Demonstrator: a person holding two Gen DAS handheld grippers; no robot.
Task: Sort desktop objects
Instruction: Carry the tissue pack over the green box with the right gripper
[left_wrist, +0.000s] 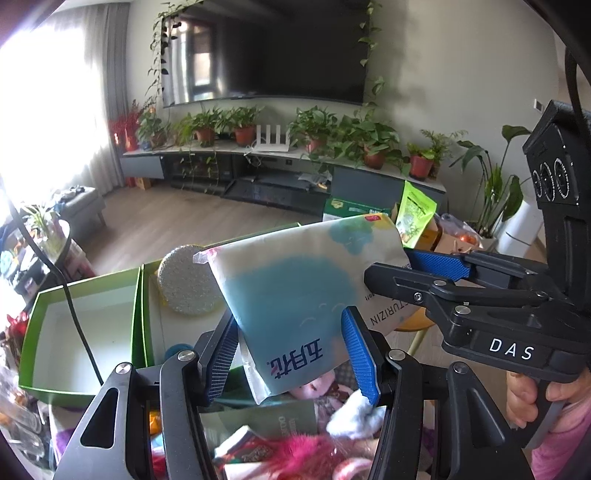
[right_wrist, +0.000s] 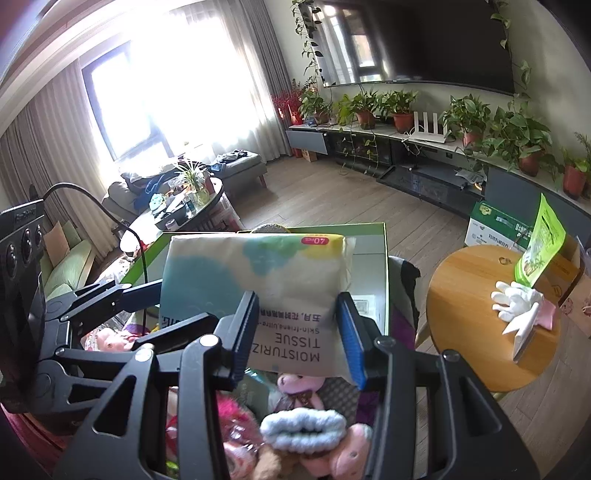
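A soft pack of moisturizing tissue (left_wrist: 295, 280), white and blue with Chinese lettering, hangs in the air above the cluttered desk. My left gripper (left_wrist: 291, 354) is shut on its lower end. My right gripper (right_wrist: 301, 332) is shut on its other end, where "MOISTURIZING TISSUE" is printed (right_wrist: 291, 288). In the left wrist view the right gripper (left_wrist: 417, 269) comes in from the right, its blue pads on the pack's edge. Below the pack lie plush toys (right_wrist: 303, 424) and a pink furry item (left_wrist: 295, 450).
Two open green boxes (left_wrist: 40, 332) with white insides stand at the left; a sparkly round pad (left_wrist: 188, 280) leans in the nearer one. A round wooden side table (right_wrist: 480, 295) at the right carries white gloves (right_wrist: 517, 301) and a green pouch (right_wrist: 541, 243).
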